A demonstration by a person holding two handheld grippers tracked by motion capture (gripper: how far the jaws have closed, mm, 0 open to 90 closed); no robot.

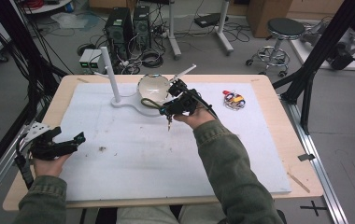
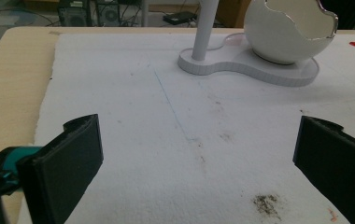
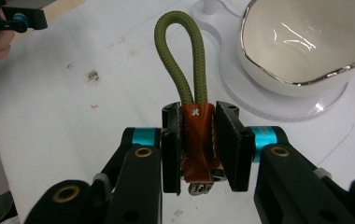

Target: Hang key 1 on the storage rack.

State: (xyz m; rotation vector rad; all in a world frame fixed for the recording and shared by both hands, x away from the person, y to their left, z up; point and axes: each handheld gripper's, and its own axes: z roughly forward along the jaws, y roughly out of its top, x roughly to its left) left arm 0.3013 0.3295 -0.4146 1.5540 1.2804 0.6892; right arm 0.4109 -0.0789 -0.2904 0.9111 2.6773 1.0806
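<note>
High view first: a wooden table [image 1: 278, 140] carries a wide white foam mat [image 1: 143, 154], marked with small dark specks. Toward the mat's far edge sits a white stand [image 1: 119, 100] with an upright post, and in its round base rests a white bowl [image 1: 153, 87] with a silvery rim. Further right on the mat lies a small bundle of coloured bits [image 1: 234, 100].

At the near left edge, the left gripper [image 1: 75, 140] hovers low over the mat, jaws spread wide with nothing between them; the left gripper view shows bare foam in the gap.

Just in front of the bowl, the right gripper [image 1: 166, 109] is raised off the mat. Its jaws are drawn close and clamp a key strap [image 3: 196, 135]: a brown leather tab pinched between the pads, an olive cord loop [image 3: 180, 51] standing out beyond them, and a bit of metal hardware under the tab.
</note>
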